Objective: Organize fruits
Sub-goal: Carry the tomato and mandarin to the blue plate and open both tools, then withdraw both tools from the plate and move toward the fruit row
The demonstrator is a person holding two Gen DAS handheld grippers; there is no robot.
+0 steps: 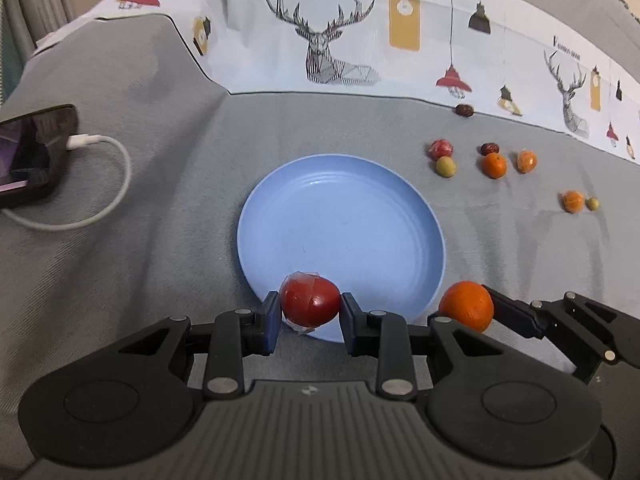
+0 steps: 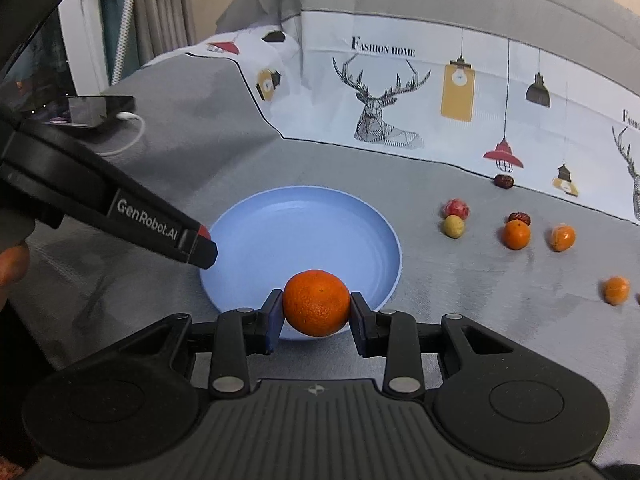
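My left gripper is shut on a red wrapped fruit and holds it over the near rim of the blue plate. My right gripper is shut on an orange mandarin over the plate's near rim. The mandarin and the right gripper also show in the left wrist view, at the plate's right edge. The left gripper shows in the right wrist view at the plate's left edge. The plate is bare.
Loose fruits lie on the grey cloth right of the plate: a red one, a green one, mandarins, dark dates. A phone with a white cable lies at the left. Patterned cushions stand behind.
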